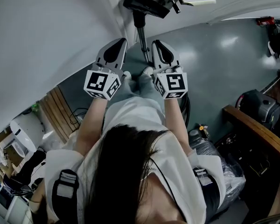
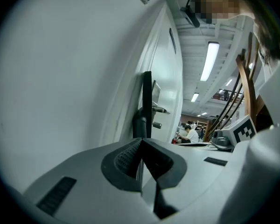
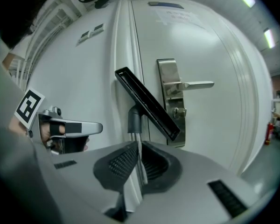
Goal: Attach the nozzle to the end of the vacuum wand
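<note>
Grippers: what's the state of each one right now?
Left gripper: closed, nothing held.
Right gripper: closed on the vacuum wand.

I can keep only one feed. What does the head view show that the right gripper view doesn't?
Head view only: the person's hair, the marker cube on the right gripper and a black bag. Right gripper view only: its tongs closed on the silver wand. Both: the black nozzle atop the wand, and the left gripper.
</note>
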Demonstrator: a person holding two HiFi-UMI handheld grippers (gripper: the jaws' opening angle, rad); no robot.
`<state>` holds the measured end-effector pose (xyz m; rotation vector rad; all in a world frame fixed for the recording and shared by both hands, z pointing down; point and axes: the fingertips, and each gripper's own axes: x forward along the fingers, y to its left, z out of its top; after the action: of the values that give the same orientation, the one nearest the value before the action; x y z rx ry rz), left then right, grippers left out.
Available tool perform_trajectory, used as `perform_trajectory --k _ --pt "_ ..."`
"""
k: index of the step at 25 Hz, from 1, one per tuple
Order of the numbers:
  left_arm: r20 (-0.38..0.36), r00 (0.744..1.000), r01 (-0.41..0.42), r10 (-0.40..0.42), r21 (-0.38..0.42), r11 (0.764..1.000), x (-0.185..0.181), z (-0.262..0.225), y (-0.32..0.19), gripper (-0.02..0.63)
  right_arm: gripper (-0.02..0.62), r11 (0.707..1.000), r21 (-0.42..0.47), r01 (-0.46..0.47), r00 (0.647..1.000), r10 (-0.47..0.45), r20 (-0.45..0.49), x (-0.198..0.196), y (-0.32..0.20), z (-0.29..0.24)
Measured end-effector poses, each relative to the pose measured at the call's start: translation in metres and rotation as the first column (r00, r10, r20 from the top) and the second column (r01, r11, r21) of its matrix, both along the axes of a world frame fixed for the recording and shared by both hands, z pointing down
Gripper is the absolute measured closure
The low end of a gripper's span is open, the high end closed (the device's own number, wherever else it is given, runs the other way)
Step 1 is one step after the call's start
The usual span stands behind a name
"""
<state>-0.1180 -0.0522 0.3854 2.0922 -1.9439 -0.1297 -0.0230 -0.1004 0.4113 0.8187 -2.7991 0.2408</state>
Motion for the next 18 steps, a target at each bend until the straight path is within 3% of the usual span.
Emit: perform_trajectory --k 5,12,18 --pt "0.006 0.999 -0.031 0.031 -0.009 0.999 0.008 0.001 -0.003 0.606 0.581 0.997 -0.022 -0.070 0.997 0.069 -0.018 0.001 -0.002 0.005" --pt "0.015 0.998 -0.060 0.060 -0.044 0.997 0.015 0.009 -0.004 0.606 0.581 0.998 -0.020 -0.062 0.998 0.061 -0.015 -0.008 0.006 0.004" --pt "0.023 0.997 -0.073 0.075 -0.045 0.996 0.016 0.008 -0.005 0.606 0.583 0.998 0.024 -0.059 0.996 0.060 -0.065 -0.012 0.013 0.005"
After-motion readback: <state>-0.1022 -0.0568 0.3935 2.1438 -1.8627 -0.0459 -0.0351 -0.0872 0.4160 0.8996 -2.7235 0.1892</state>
